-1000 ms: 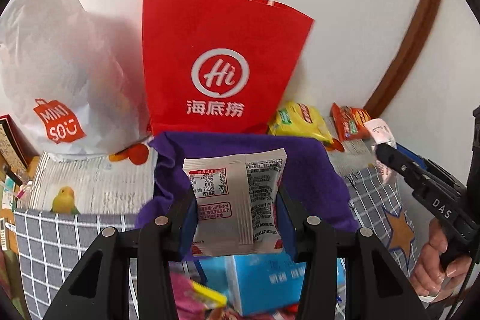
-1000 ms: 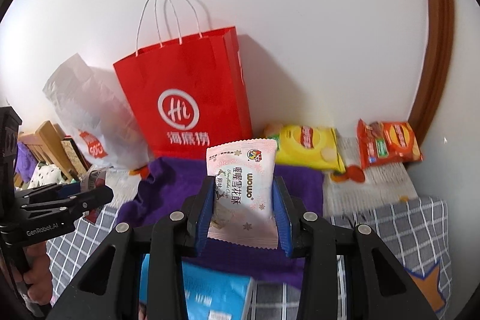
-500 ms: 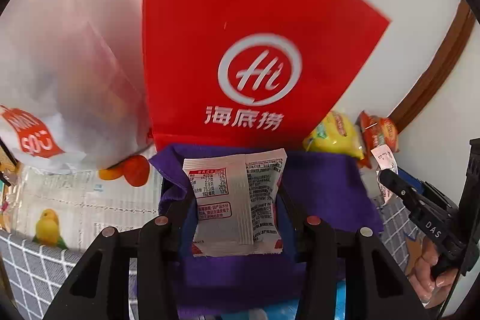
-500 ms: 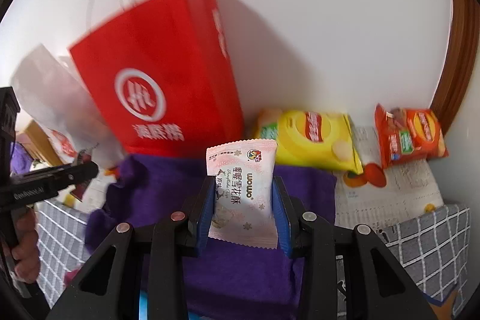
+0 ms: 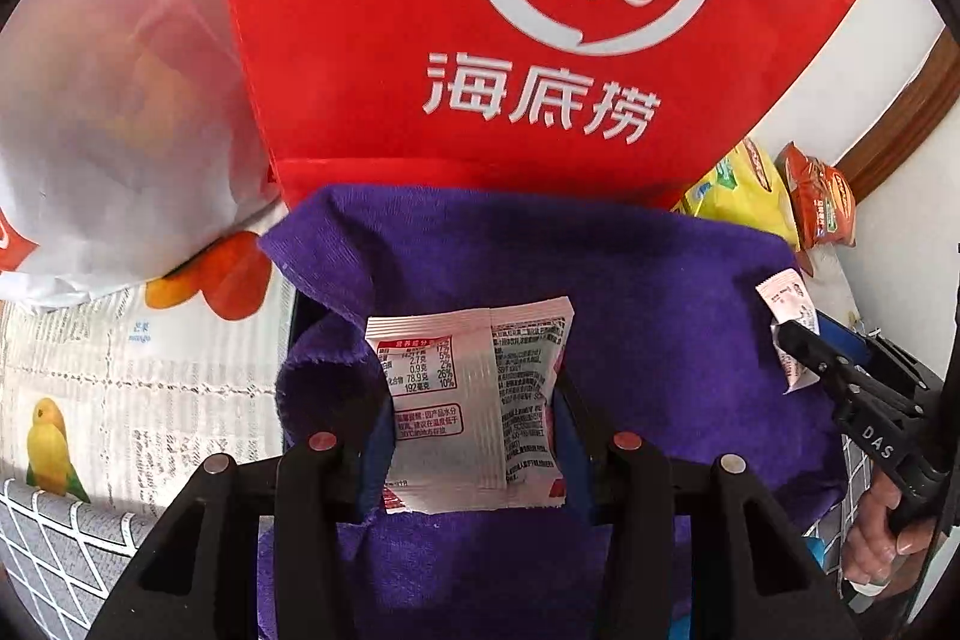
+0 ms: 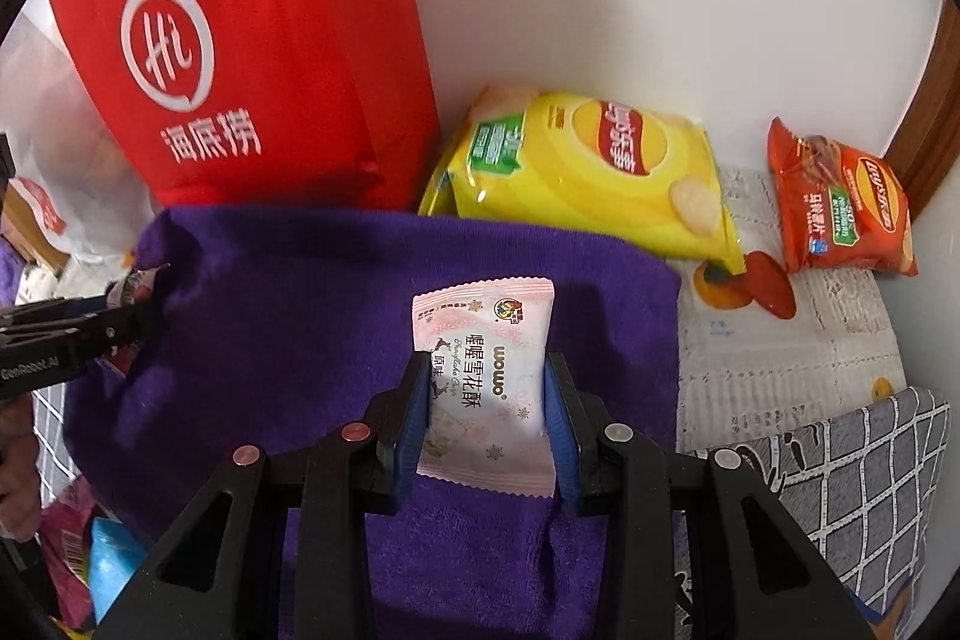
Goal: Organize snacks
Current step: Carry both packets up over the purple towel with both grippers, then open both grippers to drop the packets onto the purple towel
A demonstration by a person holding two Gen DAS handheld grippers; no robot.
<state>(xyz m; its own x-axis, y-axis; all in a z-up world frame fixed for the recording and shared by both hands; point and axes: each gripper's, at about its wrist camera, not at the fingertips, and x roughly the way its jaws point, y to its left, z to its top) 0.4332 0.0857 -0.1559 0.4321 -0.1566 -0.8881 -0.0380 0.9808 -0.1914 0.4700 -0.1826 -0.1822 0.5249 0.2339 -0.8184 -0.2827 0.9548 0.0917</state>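
My left gripper (image 5: 468,400) is shut on a small white snack packet (image 5: 468,388), printed back side up, held low over a purple cloth (image 5: 600,280). My right gripper (image 6: 486,388) is shut on a pink and white snack packet (image 6: 486,376) over the same purple cloth (image 6: 288,316). In the left wrist view the right gripper (image 5: 792,340) shows at the right edge with its packet (image 5: 786,304). The left gripper (image 6: 144,304) enters the right wrist view from the left, packet tip just visible.
A red paper bag (image 5: 528,40) stands against the wall behind the cloth, a white plastic bag (image 5: 102,100) to its left. A yellow chip bag (image 6: 588,172) and an orange chip bag (image 6: 840,208) lie at the back right on printed paper (image 6: 780,340). A grey checked fabric edge (image 6: 852,490) borders the front.
Both grippers have come down and forward toward the purple cloth, each still holding its packet. The red bag now looms larger and its handles have left the views.
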